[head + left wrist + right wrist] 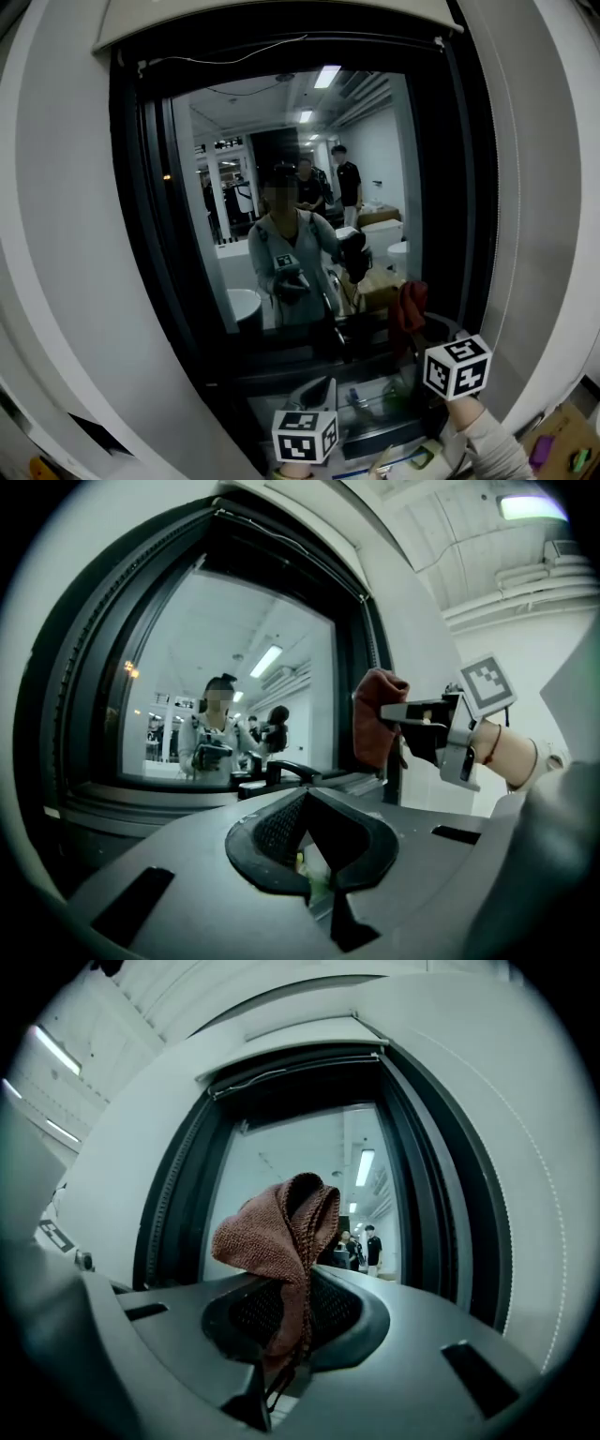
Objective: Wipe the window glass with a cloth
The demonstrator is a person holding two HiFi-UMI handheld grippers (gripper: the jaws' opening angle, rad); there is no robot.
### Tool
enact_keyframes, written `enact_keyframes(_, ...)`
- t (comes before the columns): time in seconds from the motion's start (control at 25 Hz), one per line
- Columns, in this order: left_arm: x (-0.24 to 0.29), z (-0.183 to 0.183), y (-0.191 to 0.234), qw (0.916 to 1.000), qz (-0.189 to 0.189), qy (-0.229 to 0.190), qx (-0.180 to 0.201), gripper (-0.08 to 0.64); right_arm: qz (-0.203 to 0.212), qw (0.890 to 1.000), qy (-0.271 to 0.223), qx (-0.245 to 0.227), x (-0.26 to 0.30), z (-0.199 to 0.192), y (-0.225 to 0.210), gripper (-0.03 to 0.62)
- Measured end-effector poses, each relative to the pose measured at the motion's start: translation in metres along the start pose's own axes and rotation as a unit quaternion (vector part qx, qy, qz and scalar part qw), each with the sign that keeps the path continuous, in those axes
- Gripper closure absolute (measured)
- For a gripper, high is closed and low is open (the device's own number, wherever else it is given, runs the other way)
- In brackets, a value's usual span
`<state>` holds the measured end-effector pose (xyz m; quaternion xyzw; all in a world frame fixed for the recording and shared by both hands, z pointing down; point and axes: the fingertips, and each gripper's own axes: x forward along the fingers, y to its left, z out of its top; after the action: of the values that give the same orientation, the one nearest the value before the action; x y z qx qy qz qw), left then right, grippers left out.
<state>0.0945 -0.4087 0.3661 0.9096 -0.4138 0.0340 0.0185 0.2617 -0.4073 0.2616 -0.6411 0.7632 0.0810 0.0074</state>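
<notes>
The window glass (291,187) fills a dark frame and mirrors a person and a lit room. A reddish-brown knitted cloth (409,309) hangs folded in my right gripper (414,328), which is shut on it close to the pane's lower right corner. The right gripper view shows the cloth (277,1232) pinched in the right gripper (286,1335), its top flopped over before the glass (356,1176). My left gripper (319,389) is low at the sill, shut and holding nothing. From the left gripper (314,855) view, the cloth (375,719) and right gripper (394,712) are up to the right.
A thick black window frame (150,206) is set in a white wall (66,234), with a blind box (272,19) above. A dark window handle (291,771) lies on the sill. A cardboard box (562,441) with small items sits at the lower right.
</notes>
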Motion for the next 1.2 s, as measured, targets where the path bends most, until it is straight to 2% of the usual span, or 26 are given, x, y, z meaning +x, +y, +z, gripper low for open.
enact_keyframes(0.2,-0.038,-0.006,-0.014,0.9999,-0.003,-0.012,0.001,0.555,0.011,1.000,0.002,-0.001,-0.051,-0.028,0.062,0.537)
enact_keyframes(0.36,-0.078,-0.014,-0.029,0.9996,-0.016,-0.023,0.002,0.555,0.021,0.999,0.009,0.026,-0.094,-0.051,0.110,0.537)
enact_keyframes(0.52,-0.123,-0.035,-0.044,0.9996,-0.010,-0.013,0.022,0.555,0.034,0.998,0.027,0.047,-0.136,-0.077,0.157,0.537)
enact_keyframes(0.64,-0.154,-0.049,-0.054,0.9998,-0.006,-0.003,0.018,0.555,0.035,0.997,0.043,0.053,-0.166,-0.090,0.185,0.537)
enact_keyframes(0.88,-0.203,-0.058,-0.068,0.9999,0.007,-0.015,0.006,0.555,0.044,0.996,0.051,0.062,-0.212,-0.096,0.219,0.537)
enact_keyframes(1.2,-0.239,-0.067,-0.077,0.9997,0.020,-0.014,-0.004,0.555,0.054,0.995,0.057,0.067,-0.242,-0.104,0.243,0.538)
